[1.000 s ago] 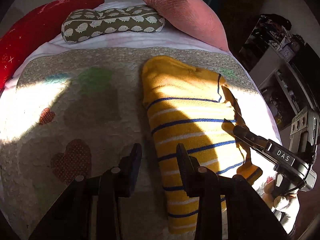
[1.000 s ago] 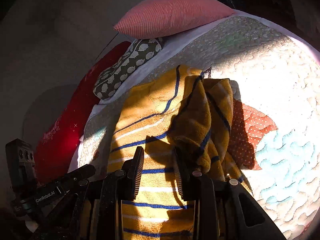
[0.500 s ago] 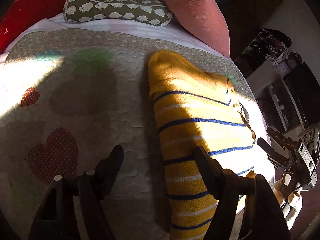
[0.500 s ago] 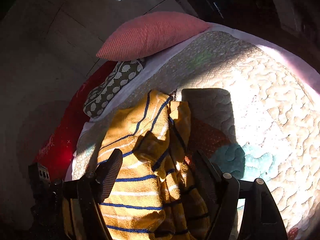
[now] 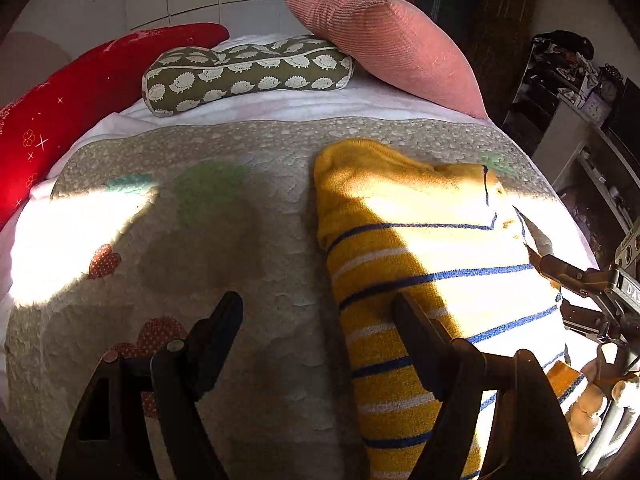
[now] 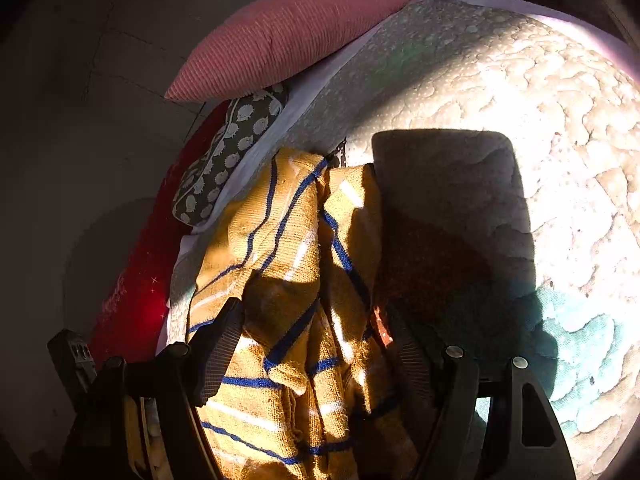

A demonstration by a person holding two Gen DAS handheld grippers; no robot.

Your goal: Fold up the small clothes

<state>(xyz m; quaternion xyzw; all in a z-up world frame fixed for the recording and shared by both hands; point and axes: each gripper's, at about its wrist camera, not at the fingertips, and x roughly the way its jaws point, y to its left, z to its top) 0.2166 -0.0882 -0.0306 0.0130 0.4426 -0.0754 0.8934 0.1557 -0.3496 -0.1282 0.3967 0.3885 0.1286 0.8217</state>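
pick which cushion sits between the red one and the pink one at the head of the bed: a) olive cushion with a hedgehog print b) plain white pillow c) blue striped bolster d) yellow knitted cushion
a, since the olive cushion with a hedgehog print lies between the red cushion and the pink cushion, its right end tucked under the pink one.
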